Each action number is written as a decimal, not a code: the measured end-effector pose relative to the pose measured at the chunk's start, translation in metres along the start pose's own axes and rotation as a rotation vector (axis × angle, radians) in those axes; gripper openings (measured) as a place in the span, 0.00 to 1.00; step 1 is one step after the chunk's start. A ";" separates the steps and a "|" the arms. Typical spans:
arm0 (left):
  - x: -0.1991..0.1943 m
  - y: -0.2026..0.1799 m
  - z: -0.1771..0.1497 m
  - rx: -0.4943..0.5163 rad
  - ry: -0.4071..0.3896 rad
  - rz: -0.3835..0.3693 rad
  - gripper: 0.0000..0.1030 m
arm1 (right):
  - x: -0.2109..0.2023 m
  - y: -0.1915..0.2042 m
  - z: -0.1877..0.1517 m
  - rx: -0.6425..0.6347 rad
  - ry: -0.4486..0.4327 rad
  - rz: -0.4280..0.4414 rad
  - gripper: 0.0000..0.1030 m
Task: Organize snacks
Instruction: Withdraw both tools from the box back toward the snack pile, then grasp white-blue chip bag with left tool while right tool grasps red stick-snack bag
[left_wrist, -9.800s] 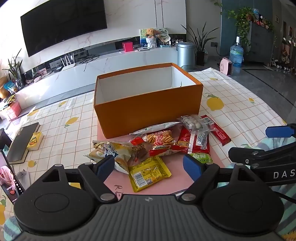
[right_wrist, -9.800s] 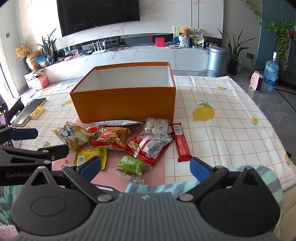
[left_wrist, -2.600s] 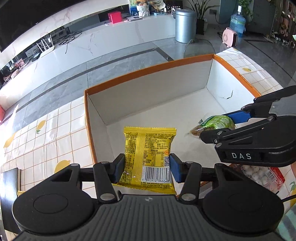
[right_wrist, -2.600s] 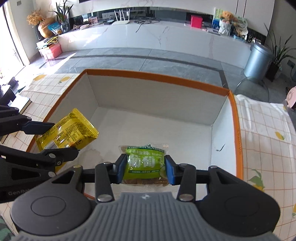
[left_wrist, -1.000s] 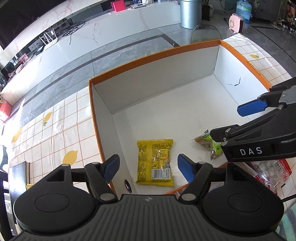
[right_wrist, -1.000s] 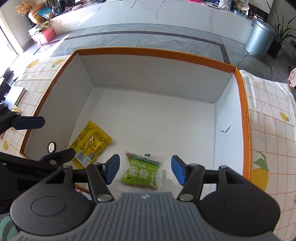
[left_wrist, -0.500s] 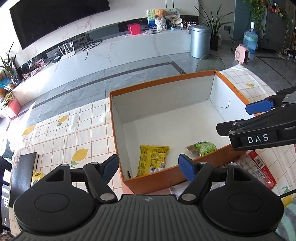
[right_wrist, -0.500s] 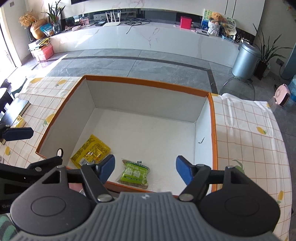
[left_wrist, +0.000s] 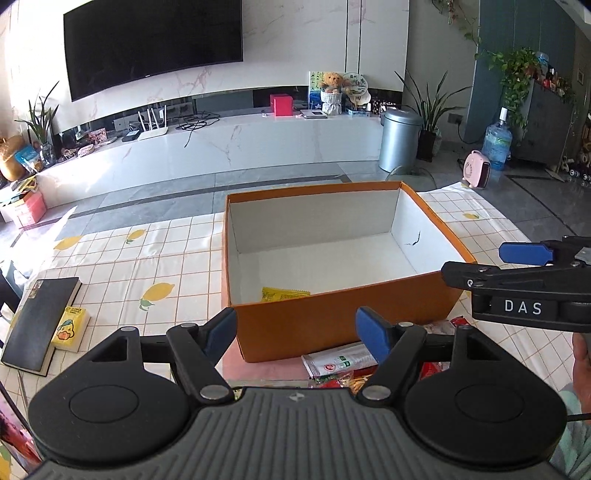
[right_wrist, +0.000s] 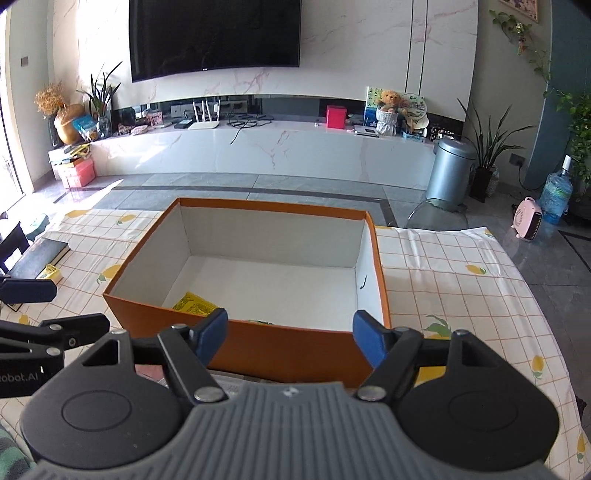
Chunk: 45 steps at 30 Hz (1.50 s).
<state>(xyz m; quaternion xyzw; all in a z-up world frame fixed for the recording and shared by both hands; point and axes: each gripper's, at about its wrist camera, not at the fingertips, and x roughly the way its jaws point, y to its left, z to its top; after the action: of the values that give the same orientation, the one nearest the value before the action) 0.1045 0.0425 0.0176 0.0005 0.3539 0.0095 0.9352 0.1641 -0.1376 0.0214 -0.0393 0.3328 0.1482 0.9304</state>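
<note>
- Both tools have drawn back from over the orange box (left_wrist: 343, 321) since half a second ago, so the views now look across its near wall rather than down into it.
- Left tool (left_wrist: 297, 330) stands with its blue-tipped jaws wide apart and nothing between them, low in front of the box's near wall.
- Right tool (right_wrist: 290, 334) is likewise spread wide and holds nothing; in the left wrist view it reaches in from the right edge (left_wrist: 517, 273), beside the box's right corner.
- Yellow snack packet (left_wrist: 284, 294) lies flat on the white floor of the box, near the left front corner; only its far end shows over the wall.
- From the right wrist view the same packet (right_wrist: 195, 304) shows just past the near wall, and a thin green edge right of it is too hidden to identify.
- Several snacks remain outside on the tabletop (left_wrist: 166, 254): a white wrapper (left_wrist: 338, 360) touches the foot of the box, with red packets (left_wrist: 458, 321) near it, partly covered by the tool.
- A black book (left_wrist: 38, 321) and a small yellow duck card (left_wrist: 70, 328) lie side by side at the left, well apart from the box.
</note>
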 end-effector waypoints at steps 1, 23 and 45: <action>-0.002 0.000 -0.004 -0.012 -0.002 -0.006 0.84 | -0.006 -0.001 -0.005 0.014 -0.008 0.001 0.70; 0.002 -0.003 -0.073 -0.062 0.001 -0.130 0.84 | -0.022 -0.014 -0.106 0.052 -0.008 -0.059 0.79; 0.047 0.005 -0.081 -0.040 0.129 0.008 0.87 | 0.026 -0.022 -0.116 0.060 0.054 -0.048 0.78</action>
<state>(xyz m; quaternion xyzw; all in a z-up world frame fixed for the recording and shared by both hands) 0.0864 0.0482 -0.0740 -0.0176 0.4133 0.0203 0.9102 0.1199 -0.1718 -0.0854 -0.0233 0.3612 0.1149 0.9251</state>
